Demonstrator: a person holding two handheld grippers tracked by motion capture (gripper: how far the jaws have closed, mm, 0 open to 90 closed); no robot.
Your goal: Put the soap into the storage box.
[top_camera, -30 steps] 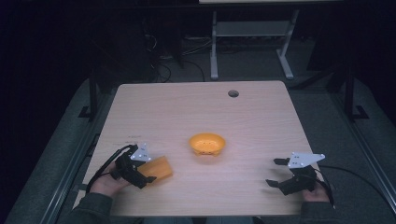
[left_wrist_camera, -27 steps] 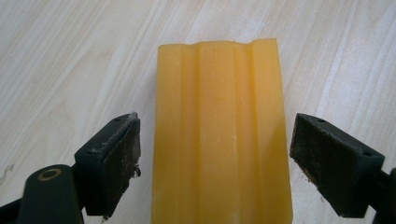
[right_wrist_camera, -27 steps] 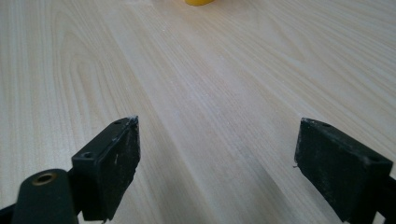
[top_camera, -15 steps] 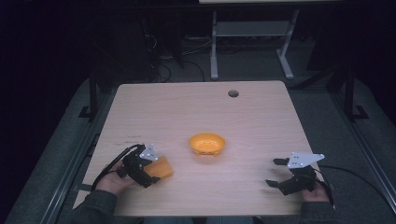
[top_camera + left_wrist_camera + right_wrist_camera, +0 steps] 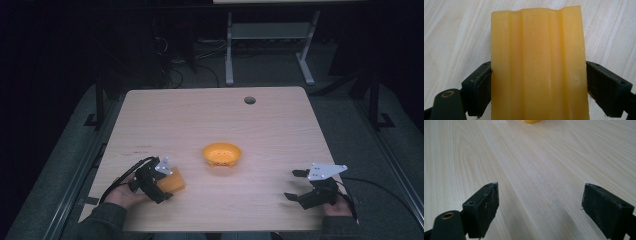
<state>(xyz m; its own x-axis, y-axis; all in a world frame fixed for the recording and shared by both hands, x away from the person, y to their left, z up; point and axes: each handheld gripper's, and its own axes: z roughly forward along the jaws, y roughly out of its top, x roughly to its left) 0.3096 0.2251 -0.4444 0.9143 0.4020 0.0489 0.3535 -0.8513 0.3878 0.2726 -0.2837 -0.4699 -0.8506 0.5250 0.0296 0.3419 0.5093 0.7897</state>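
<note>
- Left gripper (image 5: 537,82) clamps a ridged, yellow-orange rubbery block (image 5: 537,62) over the pale wooden table (image 5: 210,120).
- Right gripper (image 5: 540,205) rests with jaws wide apart.
- Shallow orange plastic bowl (image 5: 221,154) sits mid-table.

Table (image 5: 280,130) is viewed from above, facing forward and down. Left gripper view is pressed close against an orange block (image 5: 537,65) — wood grain behind. Right gripper view is aimed low along the tabletop; orange bowl (image 5: 532,121) shared with high view (image 5: 221,154).

The left hand-held gripper (image 5: 167,186) (gripping the orange block (image 5: 171,180)) has drawn slightly nearer the person.
</note>
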